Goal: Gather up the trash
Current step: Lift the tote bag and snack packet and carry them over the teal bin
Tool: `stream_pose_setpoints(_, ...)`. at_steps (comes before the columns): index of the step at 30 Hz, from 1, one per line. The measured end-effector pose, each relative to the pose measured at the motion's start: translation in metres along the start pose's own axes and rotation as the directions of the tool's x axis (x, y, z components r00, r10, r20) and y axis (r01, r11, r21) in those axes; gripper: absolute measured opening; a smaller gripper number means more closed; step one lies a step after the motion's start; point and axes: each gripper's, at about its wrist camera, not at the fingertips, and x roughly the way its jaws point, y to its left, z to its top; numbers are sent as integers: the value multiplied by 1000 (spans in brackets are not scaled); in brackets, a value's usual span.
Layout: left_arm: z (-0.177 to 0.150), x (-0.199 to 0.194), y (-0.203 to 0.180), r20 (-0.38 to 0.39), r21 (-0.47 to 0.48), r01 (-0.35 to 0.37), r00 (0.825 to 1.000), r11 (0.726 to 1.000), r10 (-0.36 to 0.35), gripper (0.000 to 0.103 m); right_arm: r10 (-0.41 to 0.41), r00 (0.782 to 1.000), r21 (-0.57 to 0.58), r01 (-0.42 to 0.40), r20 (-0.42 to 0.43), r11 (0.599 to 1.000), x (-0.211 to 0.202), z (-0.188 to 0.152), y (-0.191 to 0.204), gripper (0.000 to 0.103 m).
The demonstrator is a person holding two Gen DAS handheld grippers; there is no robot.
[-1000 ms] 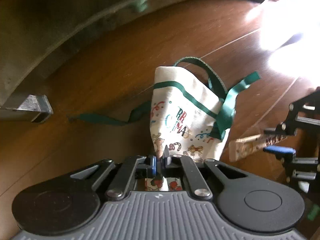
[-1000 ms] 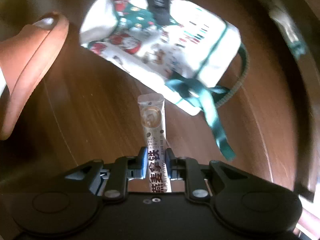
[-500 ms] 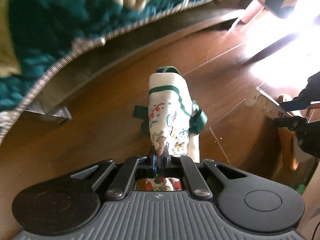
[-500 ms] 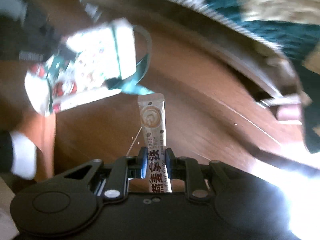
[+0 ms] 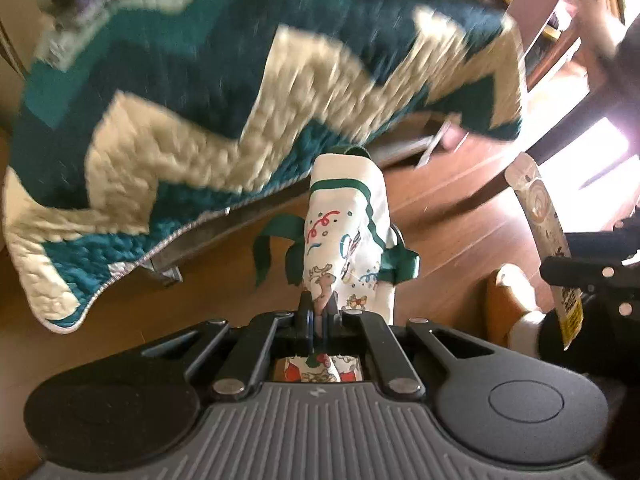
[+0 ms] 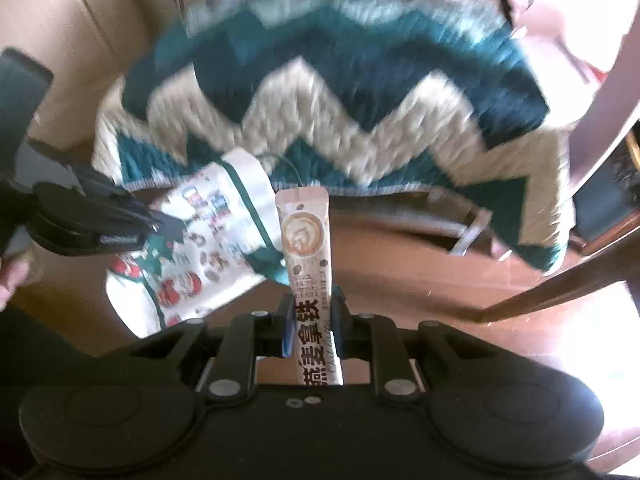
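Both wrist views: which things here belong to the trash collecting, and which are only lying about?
Part of the job:
- latte sachet, pinched in the right tool
- Christmas bag, held at one edge by the left tool

Only lying about:
- zigzag quilt
- wooden floor
- tan slipper

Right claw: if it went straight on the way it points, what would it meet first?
Probably the quilt, which fills the view beyond the sachet that the right claw grips. The bag hangs to the left of that line. Depth is unclear.

Upright latte sachet (image 6: pixel 305 240) beside white, green-trimmed Christmas cloth bag (image 5: pixel 346 236), both aloft
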Motion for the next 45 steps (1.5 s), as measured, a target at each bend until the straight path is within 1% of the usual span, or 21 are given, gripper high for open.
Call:
stream_pose_setpoints(5,12,-69,-39,106,-8,14,994,1000,-13,4,-5,993,11,4,119,1000,-74,-5,-14,18)
stream_pose_setpoints(9,22,-118,-71,183,1,12,983,1000,-12,4,-29,977,31,23,212,999,-130,-11,-34,18)
stream_pose_setpoints(13,38,-160,-106,249,36,4,968,999,-13,4,-64,947,61,47,316,997,-178,-13,-58,18)
stream_pose_setpoints(15,48,-182,-125,286,63,-5,958,998,-13,4,-82,927,67,62,365,996,-203,-12,-69,18)
stream_pose_setpoints(18,64,-212,-155,334,104,-3,942,995,-32,4,-99,899,83,70,427,994,-238,-11,-87,18)
stream_pose_setpoints(20,77,-231,-174,365,124,12,929,992,-57,4,-110,878,98,72,465,993,-260,-10,-99,17)
stream_pose_setpoints(26,107,-275,-223,444,159,61,887,985,-126,4,-173,810,135,116,560,984,-320,-8,-132,17)
stream_pose_setpoints(28,117,-291,-239,481,178,49,867,983,-130,4,-196,789,155,129,583,980,-337,-4,-143,18)
stream_pose_setpoints(31,136,-317,-262,517,196,52,843,979,-149,4,-244,755,187,162,609,969,-362,4,-161,17)
stream_pose_setpoints(33,149,-337,-278,549,215,42,821,976,-156,4,-283,726,221,182,627,958,-381,8,-177,17)
stream_pose_setpoints(36,173,-365,-299,588,237,46,789,970,-181,4,-339,685,270,210,645,940,-405,13,-200,18)
stream_pose_setpoints(39,194,-395,-327,632,260,44,748,965,-204,4,-398,645,322,239,653,916,-423,18,-223,17)
stream_pose_setpoints(41,207,-411,-345,659,271,44,720,962,-219,4,-433,623,357,251,651,900,-432,21,-239,18)
stream_pose_setpoints(43,220,-421,-366,672,291,46,701,956,-238,4,-465,606,393,258,646,882,-439,22,-256,18)
stream_pose_setpoints(45,231,-423,-389,673,310,50,694,949,-256,4,-489,595,424,259,638,868,-444,19,-272,18)
